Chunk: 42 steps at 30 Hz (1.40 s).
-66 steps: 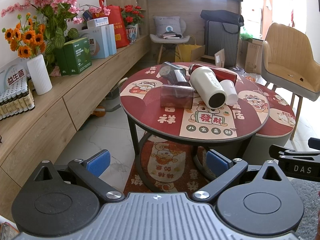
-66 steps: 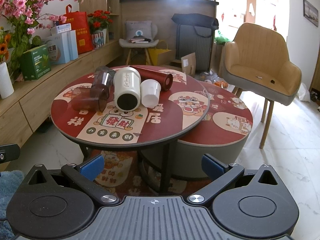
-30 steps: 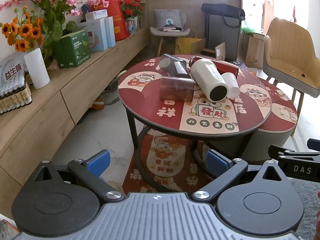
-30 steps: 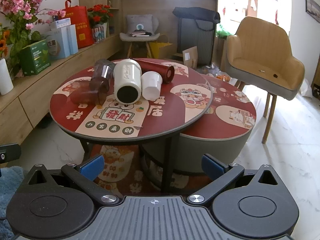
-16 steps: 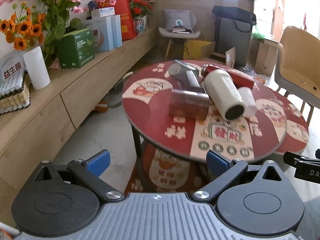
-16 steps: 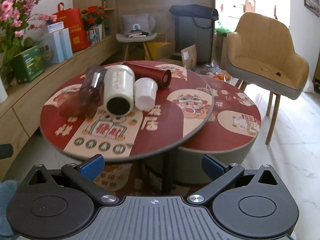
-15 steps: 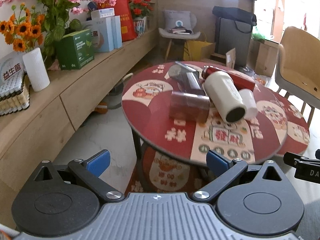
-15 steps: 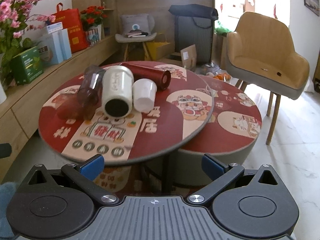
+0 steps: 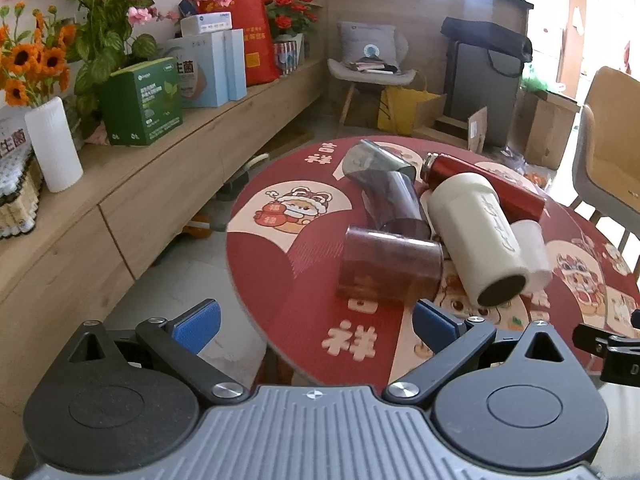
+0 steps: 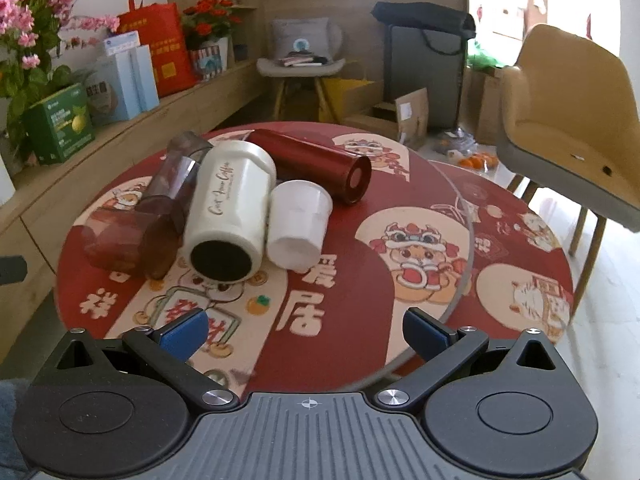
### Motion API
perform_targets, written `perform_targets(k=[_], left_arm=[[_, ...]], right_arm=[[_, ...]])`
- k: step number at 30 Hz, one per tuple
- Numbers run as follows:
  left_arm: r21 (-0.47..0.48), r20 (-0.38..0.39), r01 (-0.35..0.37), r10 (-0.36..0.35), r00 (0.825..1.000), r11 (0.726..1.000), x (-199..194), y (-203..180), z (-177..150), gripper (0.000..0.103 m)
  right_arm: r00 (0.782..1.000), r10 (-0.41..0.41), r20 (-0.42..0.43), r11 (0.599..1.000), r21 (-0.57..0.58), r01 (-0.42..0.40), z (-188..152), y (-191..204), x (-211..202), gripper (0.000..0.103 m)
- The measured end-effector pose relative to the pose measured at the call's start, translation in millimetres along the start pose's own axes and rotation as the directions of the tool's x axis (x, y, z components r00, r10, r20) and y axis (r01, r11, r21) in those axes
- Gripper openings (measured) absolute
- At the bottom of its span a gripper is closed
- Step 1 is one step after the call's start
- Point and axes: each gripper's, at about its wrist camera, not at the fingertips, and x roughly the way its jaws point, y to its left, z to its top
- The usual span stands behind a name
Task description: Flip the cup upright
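Cups, five in all, are lying on their sides in a cluster on the round red table (image 10: pixel 344 312); none is standing upright yet.

- Brown translucent cup (image 9: pixel 390 266): lying crosswise at the near left of the cluster, nearest the left gripper.
- Smoky tumbler (image 9: pixel 394 200): lying behind the brown one, its far end pointing away, touching or nearly touching it.
- Cream mug (image 10: pixel 230 210): lying in the middle, dark open mouth facing the cameras (script lettering along its side).
- Small white cup (image 10: pixel 298 224): lying just right of the cream mug, pressed against it.
- Red flask (image 10: pixel 316 168): lying at the far right, behind the white cup.

Left gripper (image 9: pixel 316 322): released, blue pads spread wide, hovering near the table's near-left edge and holding nothing.
Right gripper (image 10: pixel 304 330): likewise released and empty, hovering over the near part of the tabletop.

Step in hand: approaching, judging by both grippers standing short of the cluster. Which cup is meant cannot be told; the brown cup and the white cup are looking the most reachable. Next move is likely calling for straddling one body across its width, clamping, lifting clear of its neighbours, then rotating it mouth-up and setting it down.
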Motion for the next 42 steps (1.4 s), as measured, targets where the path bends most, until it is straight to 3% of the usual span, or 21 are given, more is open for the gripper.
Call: perform_targets(k=[7, 13, 17, 20, 22, 24, 32, 35, 37, 42], left_arm=[[0.006, 0.003, 0.001, -0.001, 1.000, 1.000, 31, -7, -13, 0.103], [-0.018, -0.006, 0.034, -0.034, 0.999, 0.999, 48, 2, -22, 0.103], [-0.025, -0.029, 0.040, -0.040, 0.999, 0.999, 56, 5, -27, 0.103], [-0.005, -0.046, 0.069, -0.069, 0.997, 0.998, 58, 3, -30, 0.103], [0.004, -0.038, 0.080, -0.080, 0.996, 0.997, 56, 3, -29, 0.103], [-0.004, -0.029, 0.095, -0.095, 0.995, 0.995, 54, 7, -27, 0.103], [-0.037, -0.011, 0.112, -0.113, 0.994, 0.993, 53, 16, -23, 0.103], [-0.054, -0.009, 0.118, -0.118, 0.993, 0.992, 54, 21, -22, 0.103], [-0.065, -0.010, 0.124, -0.125, 0.992, 0.990, 54, 23, -21, 0.103], [-0.068, -0.004, 0.129, -0.129, 0.992, 0.989, 52, 23, -22, 0.103]], right_arm=[[0.999, 0.017, 0.037, 1.000, -0.014, -0.017, 22, -18, 24, 0.103], [0.999, 0.041, -0.026, 0.999, 0.021, -0.040, 42, -31, 61, 0.102], [0.999, 0.033, -0.022, 0.999, 0.013, -0.033, 50, -27, 74, 0.099], [0.999, 0.047, -0.015, 0.999, 0.021, -0.047, 57, -24, 81, 0.092], [0.999, 0.033, -0.011, 0.999, 0.037, -0.032, 60, -23, 86, 0.078], [0.999, 0.039, -0.020, 0.997, 0.066, -0.038, 62, -24, 91, 0.073], [0.996, 0.077, -0.047, 0.988, 0.135, -0.070, 64, -19, 106, 0.071], [0.992, 0.098, -0.075, 0.977, 0.196, -0.082, 63, -23, 113, 0.065], [0.985, 0.148, -0.085, 0.952, 0.281, -0.119, 60, -30, 117, 0.050], [0.986, 0.147, -0.083, 0.942, 0.317, -0.114, 52, -37, 109, 0.048]])
